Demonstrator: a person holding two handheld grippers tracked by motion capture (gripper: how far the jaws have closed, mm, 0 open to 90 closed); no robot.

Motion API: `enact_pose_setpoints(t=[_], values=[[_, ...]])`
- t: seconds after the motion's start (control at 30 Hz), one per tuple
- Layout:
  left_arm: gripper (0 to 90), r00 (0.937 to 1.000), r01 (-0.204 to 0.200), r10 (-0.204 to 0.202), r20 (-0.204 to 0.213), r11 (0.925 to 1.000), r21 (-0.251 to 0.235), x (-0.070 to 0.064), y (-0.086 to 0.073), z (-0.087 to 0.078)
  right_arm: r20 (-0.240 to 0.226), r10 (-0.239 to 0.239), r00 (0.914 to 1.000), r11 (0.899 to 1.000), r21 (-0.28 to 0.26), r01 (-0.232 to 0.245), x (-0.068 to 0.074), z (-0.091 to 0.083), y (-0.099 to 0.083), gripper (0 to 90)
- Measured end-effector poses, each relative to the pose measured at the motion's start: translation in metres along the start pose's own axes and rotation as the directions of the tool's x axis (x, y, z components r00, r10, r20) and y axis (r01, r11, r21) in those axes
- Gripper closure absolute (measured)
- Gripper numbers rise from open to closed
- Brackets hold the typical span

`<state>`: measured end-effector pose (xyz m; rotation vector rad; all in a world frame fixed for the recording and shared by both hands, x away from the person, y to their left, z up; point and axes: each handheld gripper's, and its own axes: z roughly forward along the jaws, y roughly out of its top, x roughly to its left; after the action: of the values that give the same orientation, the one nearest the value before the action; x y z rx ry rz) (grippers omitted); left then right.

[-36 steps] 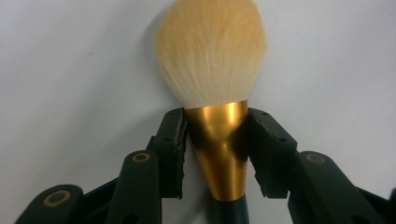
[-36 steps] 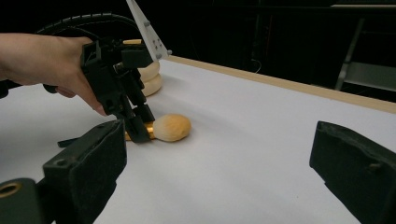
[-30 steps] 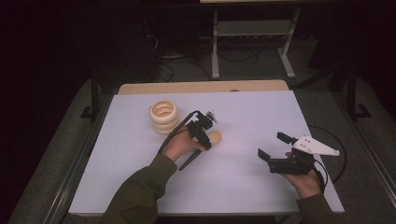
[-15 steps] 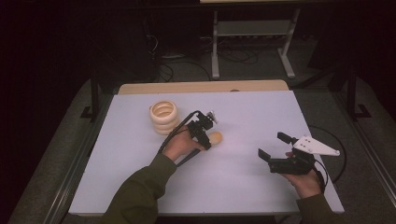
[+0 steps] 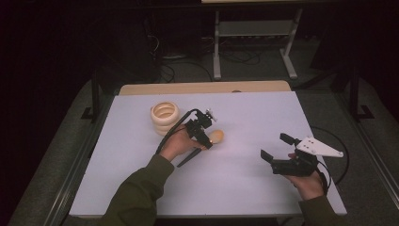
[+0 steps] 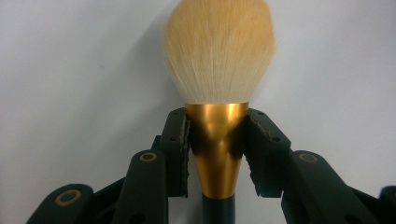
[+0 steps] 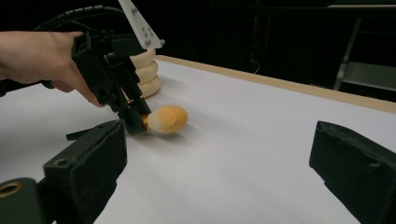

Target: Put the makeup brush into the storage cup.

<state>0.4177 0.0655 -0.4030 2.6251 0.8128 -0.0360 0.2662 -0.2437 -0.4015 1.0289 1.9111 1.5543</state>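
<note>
A make-up brush (image 6: pixel 218 56) with tan bristles, a gold ferrule and a dark handle is clamped at the ferrule by my left gripper (image 6: pixel 217 125), which is shut on it. In the high view the left gripper (image 5: pixel 207 141) sits at mid-table, and the brush head (image 5: pixel 216 137) rests low on the white table top (image 5: pixel 254 117) with the handle trailing back toward the person. My right gripper (image 5: pixel 276 147) hovers at the right front, jaws wide apart and empty. In the right gripper view, the right gripper (image 7: pixel 219 158) faces the brush (image 7: pixel 167 119).
A stack of three cream wooden rings (image 5: pixel 165 117) stands at the back left, just behind the left hand; the rings (image 7: pixel 145 70) also appear in the right gripper view. The table's wooden far edge (image 5: pixel 202 87) borders a dark floor with a metal stand (image 5: pixel 254 28).
</note>
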Motion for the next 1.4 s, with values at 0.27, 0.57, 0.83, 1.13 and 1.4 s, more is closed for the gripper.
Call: enact_pose_setpoints(t=[0.27,0.57,0.83,1.13,1.4], values=[[63.1,0.9983,0.03,-0.023,0.054,0.9906,-0.134,0.003,-0.008,-0.014,0.001,-0.001,1.0,1.0,0.001,0.001,0.0,0.0,0.0,3.5],[63.1,0.9978,-0.026,0.039,0.054,0.9756,-0.218,0.002,-0.014,-0.024,0.002,-0.005,1.0,1.0,0.002,0.005,0.0,0.0,0.0,3.5],[63.1,0.997,-0.022,0.043,0.065,0.9556,-0.294,-0.001,-0.019,-0.034,0.002,-0.003,1.0,1.0,0.003,0.003,0.0,0.0,0.0,3.5],[63.0,0.9976,-0.022,0.044,0.053,0.9291,-0.369,-0.005,-0.027,-0.042,0.003,-0.003,1.0,1.0,0.003,0.003,0.0,0.0,0.0,3.5],[63.1,0.998,-0.014,0.04,0.048,0.8877,-0.46,-0.005,-0.041,-0.051,0.004,-0.007,1.0,1.0,0.002,0.007,0.0,0.0,0.0,3.5]])
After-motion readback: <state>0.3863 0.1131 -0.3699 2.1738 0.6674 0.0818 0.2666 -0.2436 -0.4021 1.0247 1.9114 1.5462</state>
